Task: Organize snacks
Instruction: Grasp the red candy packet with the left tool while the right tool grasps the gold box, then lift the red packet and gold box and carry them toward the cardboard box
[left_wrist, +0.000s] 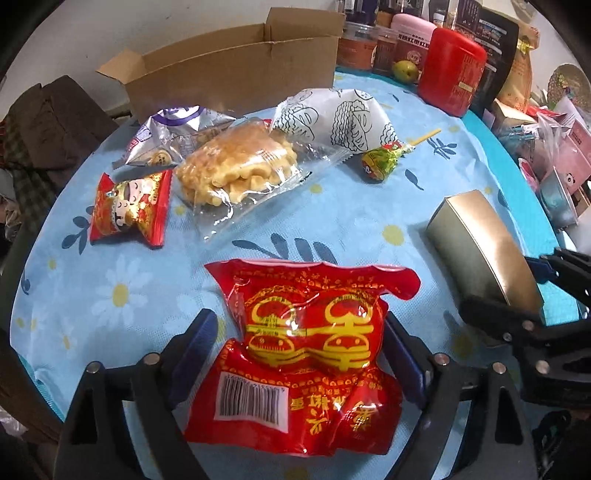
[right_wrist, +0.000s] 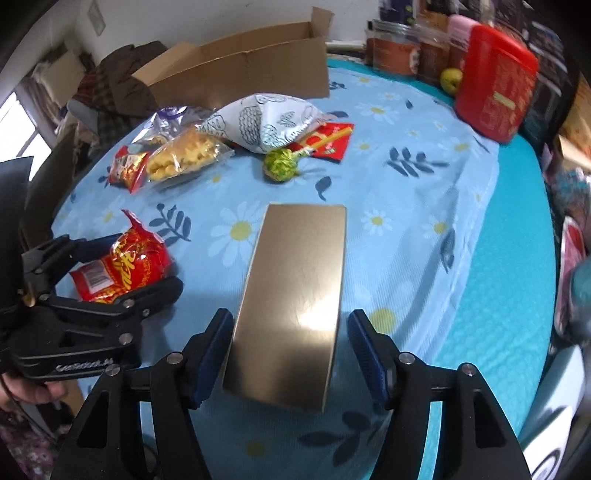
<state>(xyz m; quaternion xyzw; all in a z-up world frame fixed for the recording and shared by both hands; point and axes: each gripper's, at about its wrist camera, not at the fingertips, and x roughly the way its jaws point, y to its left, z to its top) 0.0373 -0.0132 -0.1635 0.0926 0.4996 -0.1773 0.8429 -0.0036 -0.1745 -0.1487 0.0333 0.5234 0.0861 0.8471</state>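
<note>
Both my grippers straddle snacks.
My left gripper (left_wrist: 299, 354) spreads wide around the red packet (left_wrist: 303, 354); my right gripper (right_wrist: 288, 354) gapes around the gold box (right_wrist: 295, 295), apparently untouched.

The red snack packet (left_wrist: 306, 354) between the left gripper's (left_wrist: 303, 354) fingers carries a large gold double-happiness sign 囍 and a white barcode label whose digits are unreadable. Embossed lettering on that gripper's body is too blurred to read.
</note>
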